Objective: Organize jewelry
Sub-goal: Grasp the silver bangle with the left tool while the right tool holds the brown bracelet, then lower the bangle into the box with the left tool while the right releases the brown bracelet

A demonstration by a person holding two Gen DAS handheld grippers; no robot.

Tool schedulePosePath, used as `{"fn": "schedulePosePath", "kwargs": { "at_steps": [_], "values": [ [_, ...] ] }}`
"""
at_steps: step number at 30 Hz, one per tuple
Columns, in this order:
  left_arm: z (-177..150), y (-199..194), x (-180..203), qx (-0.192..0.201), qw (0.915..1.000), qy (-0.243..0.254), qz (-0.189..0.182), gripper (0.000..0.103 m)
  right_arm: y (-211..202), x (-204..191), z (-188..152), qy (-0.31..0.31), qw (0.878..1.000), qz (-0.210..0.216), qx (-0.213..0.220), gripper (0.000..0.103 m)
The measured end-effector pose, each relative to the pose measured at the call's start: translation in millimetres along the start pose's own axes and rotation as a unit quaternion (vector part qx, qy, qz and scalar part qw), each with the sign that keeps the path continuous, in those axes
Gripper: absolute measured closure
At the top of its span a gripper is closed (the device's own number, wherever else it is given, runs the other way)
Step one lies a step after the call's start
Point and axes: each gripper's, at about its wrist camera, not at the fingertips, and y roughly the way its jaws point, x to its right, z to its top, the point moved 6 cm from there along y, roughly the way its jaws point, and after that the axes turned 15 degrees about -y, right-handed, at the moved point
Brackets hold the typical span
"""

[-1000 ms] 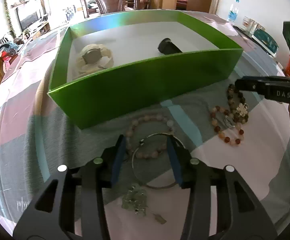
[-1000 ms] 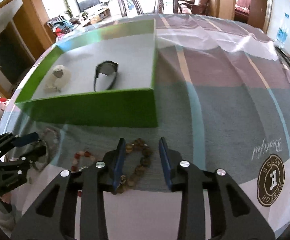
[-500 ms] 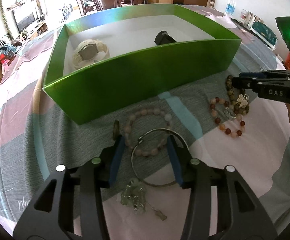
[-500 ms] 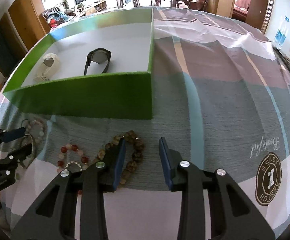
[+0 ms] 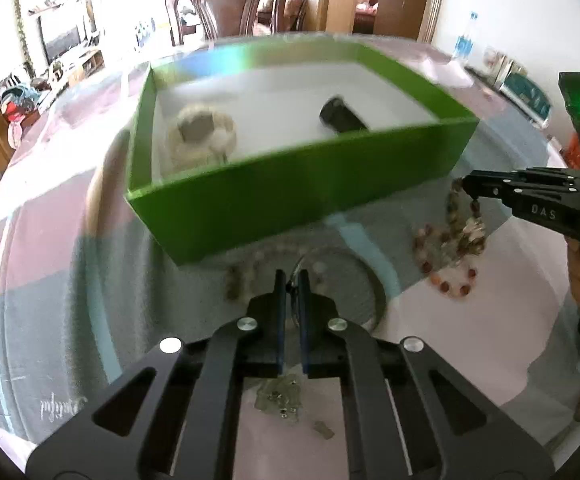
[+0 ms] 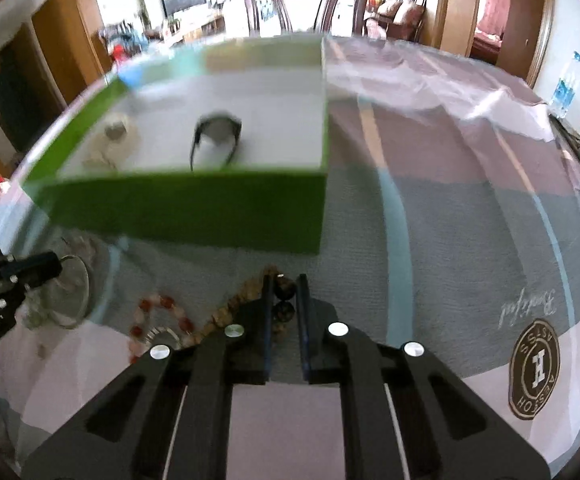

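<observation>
A green box [image 5: 298, 196] holds a white watch [image 5: 199, 136] and a black watch [image 5: 342, 118]; the box also shows in the right wrist view [image 6: 193, 208]. My left gripper [image 5: 292, 280] is shut on a silver bangle [image 5: 374, 288] in front of the box. A pink bead bracelet [image 5: 235, 284] lies under it. My right gripper [image 6: 283, 292] is shut on a dark brown bead bracelet [image 6: 281, 300], which hangs from it in the left wrist view [image 5: 466, 224]. A red bead bracelet [image 5: 450, 280] lies beside it.
A pale green trinket [image 5: 281, 396] lies on the cloth below my left gripper. The striped tablecloth [image 6: 470, 240] stretches right of the box. A wooden chair [image 6: 306, 4] stands behind the table. Bottles and boxes [image 5: 518, 80] sit at the far right edge.
Both grippers have shut: the left on the silver bangle, the right on the dark bead bracelet. Both views are blurred by motion.
</observation>
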Motion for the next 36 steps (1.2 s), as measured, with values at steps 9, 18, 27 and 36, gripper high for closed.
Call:
{"fn": "schedulePosePath", "kwargs": {
  "at_steps": [9,18,27,36],
  "values": [
    [8,-19,2,0.034,0.9994,-0.009,0.003,0.097,-28,13,12,0.025,0.998,0.001,0.054,0.092],
    [19,-50,8,0.064,0.9978,-0.014,0.012,0.097,-63,-1,19,0.016,0.996,0.010,0.090,0.092],
    [47,-77,17,0.095,0.9947,0.010,0.036,0.096,-83,-18,44,-0.030,0.995,0.012,0.092,0.092],
    [112,-74,20,0.132,0.9903,-0.013,0.041,0.096,-92,-5,123,-0.029,0.989,-0.025,0.141,0.092]
  ]
}}
